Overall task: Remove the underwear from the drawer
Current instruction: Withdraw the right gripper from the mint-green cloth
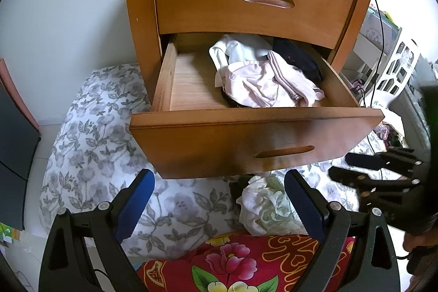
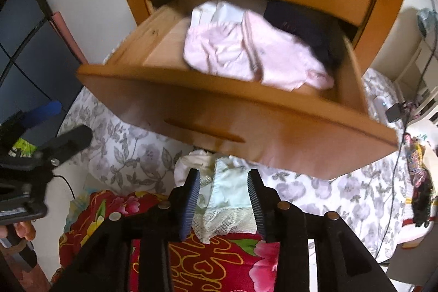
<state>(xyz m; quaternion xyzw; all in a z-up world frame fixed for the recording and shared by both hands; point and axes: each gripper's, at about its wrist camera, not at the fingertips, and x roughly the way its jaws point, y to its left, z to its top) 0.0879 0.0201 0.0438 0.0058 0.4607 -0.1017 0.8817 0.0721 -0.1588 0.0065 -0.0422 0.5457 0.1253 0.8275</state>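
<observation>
The right gripper [image 2: 223, 199] hangs below the open drawer [image 1: 246, 133] with its jaws part open around a pale green underwear piece [image 2: 230, 199] resting on the bedding [image 2: 213, 259], the pads seemingly clear of the cloth. The left gripper [image 1: 219, 199] hovers nearby, jaws wide and empty. One garment looks delivered, so the next move calls for reaching up into the drawer for the pink underwear [image 1: 262, 85] heaped there.
</observation>
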